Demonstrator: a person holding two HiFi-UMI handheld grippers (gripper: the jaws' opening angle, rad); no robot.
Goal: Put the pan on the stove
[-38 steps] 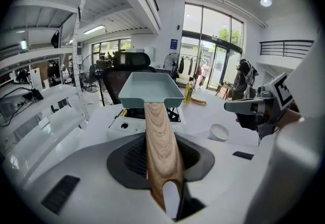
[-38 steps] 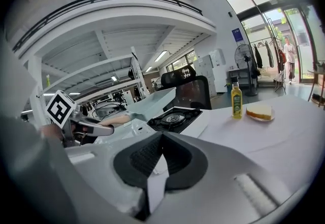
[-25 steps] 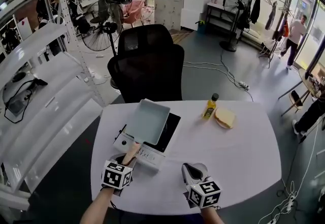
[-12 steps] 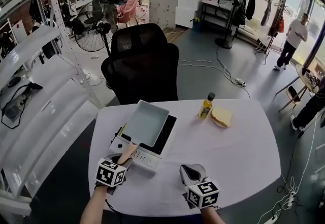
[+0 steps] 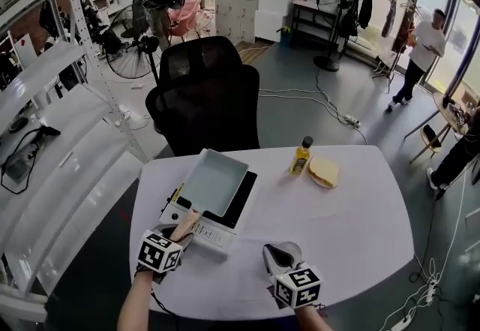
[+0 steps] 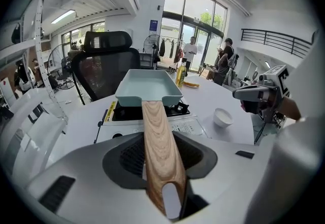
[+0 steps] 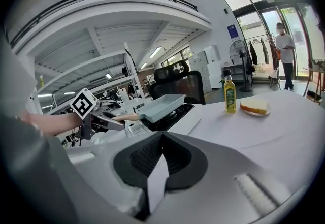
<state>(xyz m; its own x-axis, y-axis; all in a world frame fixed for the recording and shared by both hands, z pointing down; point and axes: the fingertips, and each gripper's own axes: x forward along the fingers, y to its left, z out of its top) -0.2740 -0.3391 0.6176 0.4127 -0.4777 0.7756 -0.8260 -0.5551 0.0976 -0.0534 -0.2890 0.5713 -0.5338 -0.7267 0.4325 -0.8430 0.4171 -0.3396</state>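
Evidently the pan (image 5: pixel 214 182) already rests on the stove (image 5: pixel 218 233). Its pale blue rectangular body lies on the black burner top, more toward the far left part, and looks level. Its wooden handle (image 6: pixel 158 152) reaches back over the white control panel toward the person.

I judge the pan as stiff and moderately heavy, with most of the weight in the body, far in front of the handle. Held at the end of the handle, it would want to tip down or to roll. The wood looks smooth but not slippery, and it gets broader toward its end, so the flat sides there give a good seat for two pads. A hold closer to the body would ask for less force. The rim is thin and steep, a poor place for jaws.

The left gripper (image 5: pixel 178 236) has the end of the handle between its jaws, and the jaws are opening. A dark gap shows on one side of the wood, so the clamp seems to be released.

The right gripper (image 5: pixel 280 253) is low over the table (image 5: pixel 352 239), well apart from the stove, with its jaws together and nothing between them.

Farther out stand an oil bottle (image 5: pixel 301 156) and bread on a plate (image 5: pixel 324 170), and behind the table a black office chair (image 5: pixel 206 97).
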